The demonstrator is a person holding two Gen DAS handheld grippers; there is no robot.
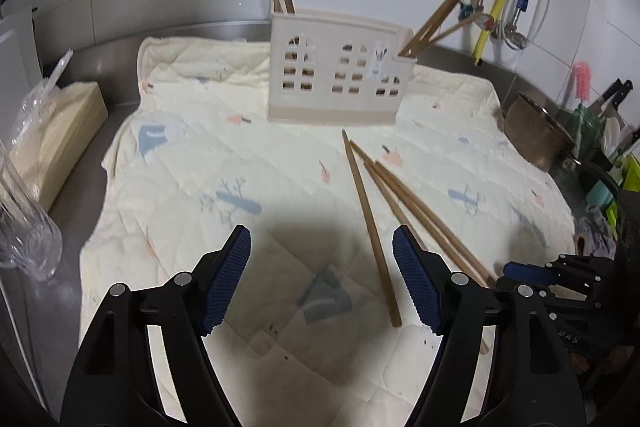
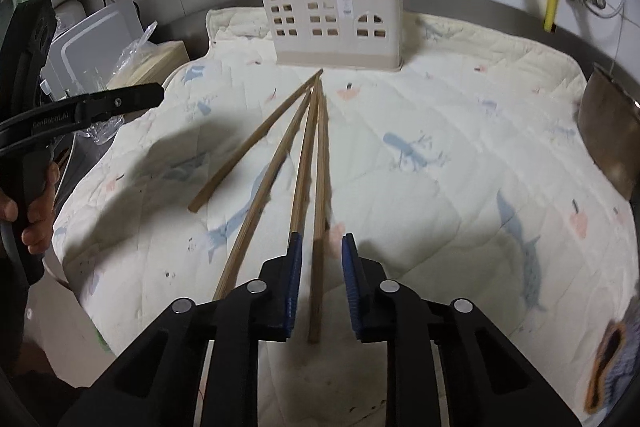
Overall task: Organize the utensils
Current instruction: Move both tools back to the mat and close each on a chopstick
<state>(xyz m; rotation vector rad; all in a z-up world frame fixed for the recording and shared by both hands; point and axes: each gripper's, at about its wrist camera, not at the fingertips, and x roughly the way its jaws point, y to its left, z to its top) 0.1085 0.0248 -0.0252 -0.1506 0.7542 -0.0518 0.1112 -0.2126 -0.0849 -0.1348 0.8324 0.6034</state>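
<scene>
A cream utensil holder point(image 1: 336, 71) point(image 2: 334, 21) with window cut-outs stands at the back of a quilted cloth, with several wooden chopsticks upright in it. Several loose chopsticks point(image 1: 372, 223) point(image 2: 256, 147) lie on the cloth in front of it. My left gripper point(image 1: 322, 279) is open and empty above the cloth, with one chopstick lying between its fingers' line. My right gripper point(image 2: 320, 279) is partly open, its jaws either side of one chopstick point(image 2: 319, 211) but apart from it. The right gripper also shows in the left wrist view point(image 1: 560, 271).
The quilted cloth point(image 1: 192, 155) point(image 2: 460, 115) covers a steel counter. A tissue pack point(image 1: 52, 135) and a clear glass point(image 1: 24, 227) stand at the left. A metal pot point(image 1: 536, 131) and kitchen clutter sit at the right. Pipes run along the tiled wall.
</scene>
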